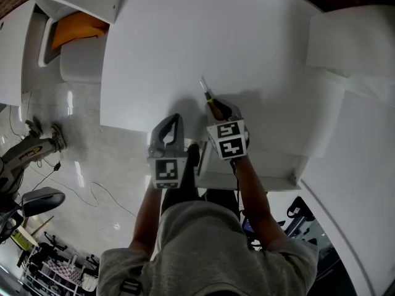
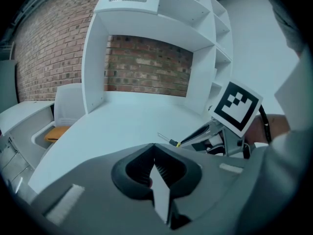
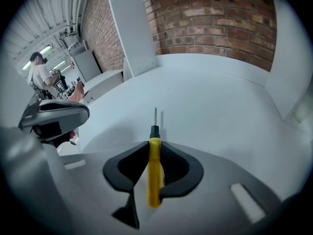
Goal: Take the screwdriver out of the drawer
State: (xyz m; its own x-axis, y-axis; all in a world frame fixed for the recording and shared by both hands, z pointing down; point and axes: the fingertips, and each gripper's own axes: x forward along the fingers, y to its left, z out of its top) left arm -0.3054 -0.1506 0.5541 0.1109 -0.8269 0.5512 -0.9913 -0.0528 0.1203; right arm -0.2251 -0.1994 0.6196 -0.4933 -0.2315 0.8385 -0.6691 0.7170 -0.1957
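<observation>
Right tongs (image 3: pixel 154 143): grey two-jaw pair with a square-marker cube on top, clamped on the handle of the item below and pointing steeply down.
Item held: slim screwdriver (image 3: pixel 154 175) with a yellow plastic handle, black collar and thin steel shaft. It is out of the drawer, with its tip above the broad white curved counter (image 3: pixel 215 92).
Contact: the tip looks just clear of the surface, though the head view is too small to be sure.
Left tongs (image 2: pixel 154 150): matching grey pair, jaws together on nothing, just beside the right pair over the counter's near edge.
Drawer: most likely the white pulled-out drawer (image 1: pixel 247 180) under the right wrist. The arm covers part of it, so its contents cannot be told.
Step in hand: judged to be setting the screwdriver down, as the lift-out looks done.
Handling: flatten the steep angle first so the tip does not jab the counter. Release low, since the round handle may roll, and choose a spot well in from the edge. Hold the left tongs aside.
</observation>
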